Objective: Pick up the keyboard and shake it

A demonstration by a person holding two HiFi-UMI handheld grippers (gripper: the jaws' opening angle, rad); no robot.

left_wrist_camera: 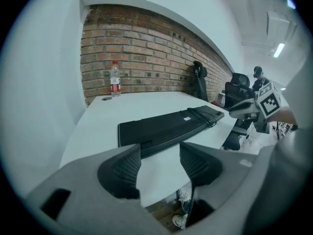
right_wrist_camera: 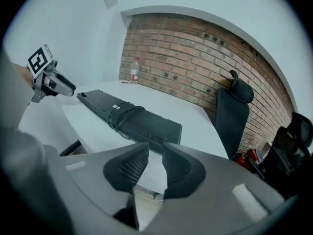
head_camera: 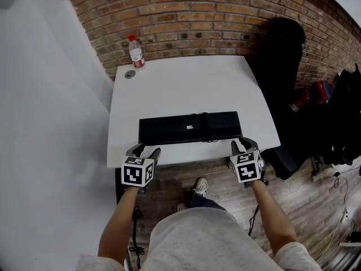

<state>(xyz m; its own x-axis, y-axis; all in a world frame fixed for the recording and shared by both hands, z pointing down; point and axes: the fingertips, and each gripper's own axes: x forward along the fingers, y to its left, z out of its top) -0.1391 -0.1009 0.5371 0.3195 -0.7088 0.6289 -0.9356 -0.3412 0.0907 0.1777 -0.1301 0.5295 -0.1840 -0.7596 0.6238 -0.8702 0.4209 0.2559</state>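
Observation:
The black keyboard point(head_camera: 189, 127) lies flat near the front edge of the white table point(head_camera: 180, 83), with its cable wound round its right part. My left gripper point(head_camera: 145, 150) hovers at the table's front edge, just short of the keyboard's left end, jaws open and empty. My right gripper point(head_camera: 243, 144) is off the keyboard's right end, its jaws set a narrow gap apart with nothing between them. In the left gripper view the keyboard point(left_wrist_camera: 166, 126) sits beyond the open jaws point(left_wrist_camera: 160, 163). In the right gripper view the keyboard point(right_wrist_camera: 127, 119) lies just past the jaws point(right_wrist_camera: 155, 163).
A water bottle point(head_camera: 136, 52) stands at the table's back left by the brick wall, with a small round grey thing point(head_camera: 130, 74) beside it. A black office chair point(head_camera: 285, 55) stands right of the table, with bags and a red object point(head_camera: 302, 100) beyond it.

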